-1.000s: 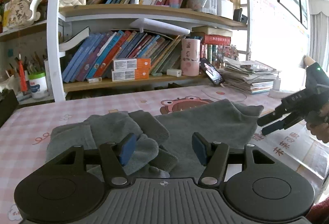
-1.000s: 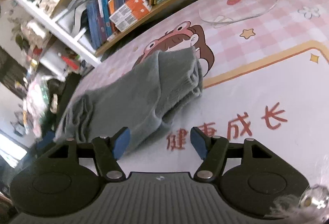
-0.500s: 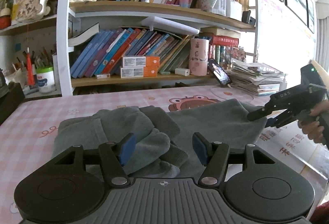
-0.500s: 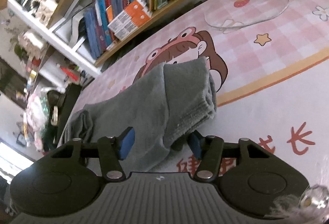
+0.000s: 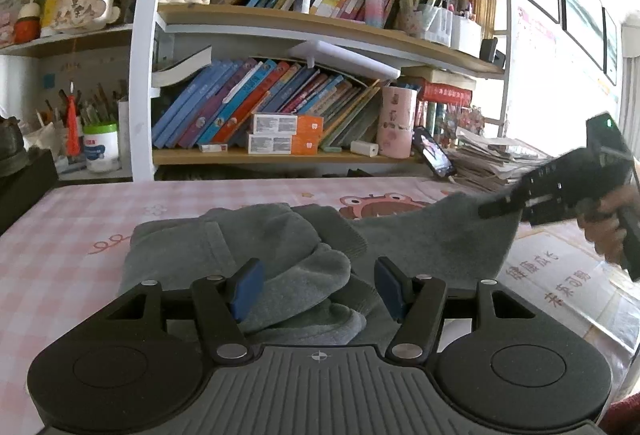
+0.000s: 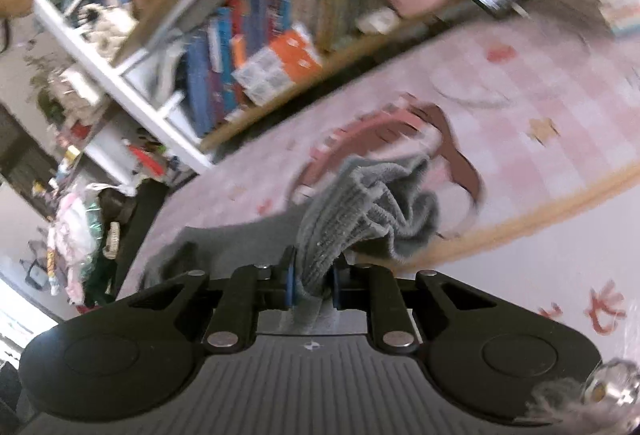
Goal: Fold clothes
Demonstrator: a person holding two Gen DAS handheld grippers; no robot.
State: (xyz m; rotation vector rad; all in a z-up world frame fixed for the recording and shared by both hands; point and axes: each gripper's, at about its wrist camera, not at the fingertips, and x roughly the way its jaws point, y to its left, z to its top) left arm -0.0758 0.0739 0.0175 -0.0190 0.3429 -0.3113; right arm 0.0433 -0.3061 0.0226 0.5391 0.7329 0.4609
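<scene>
A grey garment point(image 5: 420, 235) is stretched left to right across the table point(image 5: 60, 227), its right end pinched by the right gripper point(image 6: 312, 285), while the left gripper point(image 5: 316, 291) is held agape over its bunched left end.

Red Chinese characters, roughly "健康成长", on the table mat point(image 5: 560, 275).
</scene>
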